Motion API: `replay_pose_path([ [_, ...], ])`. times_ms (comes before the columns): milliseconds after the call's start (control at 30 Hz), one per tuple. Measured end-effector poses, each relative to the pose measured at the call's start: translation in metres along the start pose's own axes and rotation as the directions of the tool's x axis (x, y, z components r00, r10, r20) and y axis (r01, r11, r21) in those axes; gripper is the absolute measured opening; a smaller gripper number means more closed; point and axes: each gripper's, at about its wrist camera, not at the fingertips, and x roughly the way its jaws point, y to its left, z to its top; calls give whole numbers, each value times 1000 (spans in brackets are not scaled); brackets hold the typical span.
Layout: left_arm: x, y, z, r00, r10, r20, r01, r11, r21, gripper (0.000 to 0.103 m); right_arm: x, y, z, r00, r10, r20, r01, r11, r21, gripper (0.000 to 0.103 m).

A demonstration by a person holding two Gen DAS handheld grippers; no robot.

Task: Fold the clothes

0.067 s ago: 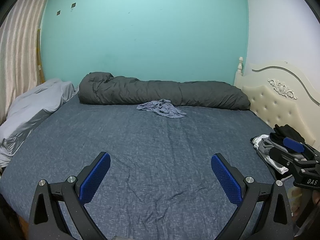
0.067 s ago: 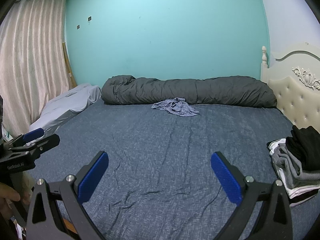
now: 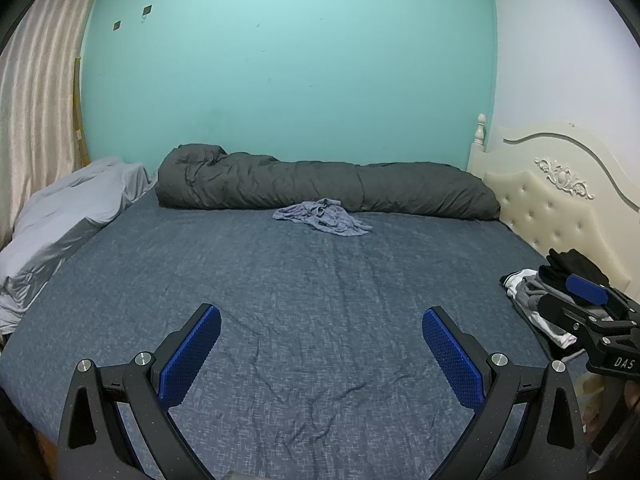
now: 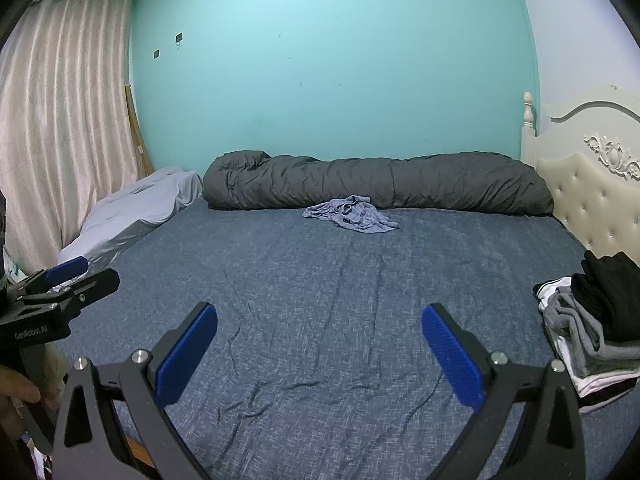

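Note:
A crumpled light-blue garment [image 3: 322,218] [image 4: 350,214] lies at the far middle of the bed, just in front of the rolled dark duvet. A stack of folded clothes [image 4: 592,320] [image 3: 532,300], black on top of grey and white, rests at the bed's right edge. My left gripper [image 3: 322,356] hovers open over the near part of the bed with nothing between its blue pads. My right gripper [image 4: 320,354] is open and empty too. Each gripper shows at the side of the other's view.
The bed [image 3: 320,280] has a blue-grey sheet. A rolled dark-grey duvet [image 3: 328,186] runs along the teal wall. A pale grey cover [image 3: 64,216] is heaped at the left. A cream tufted headboard [image 3: 560,204] stands at the right, curtains [image 4: 60,120] at the left.

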Motion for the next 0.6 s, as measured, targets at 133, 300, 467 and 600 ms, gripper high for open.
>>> replay_pose_path([
  [133,-1,0,1,1000,-3,-2,3,1000,-4,103,0,-3,0,1000,4,-1,-4,1000,-1,103],
  [300,0,-1,1,1000,-7,-2,6,1000,-1,103,-2,-6,5,1000,7,-3,-7,1000,1,103],
  [467,-4,-5,2,1000,-11,-4,11,1000,0,103,-2,-5,5,1000,-1,-8,1,1000,1,103],
  [600,-3,-7,3,1000,-8,-5,8,1000,4,103,0,-10,6,1000,-1,-1,1,1000,3,103],
])
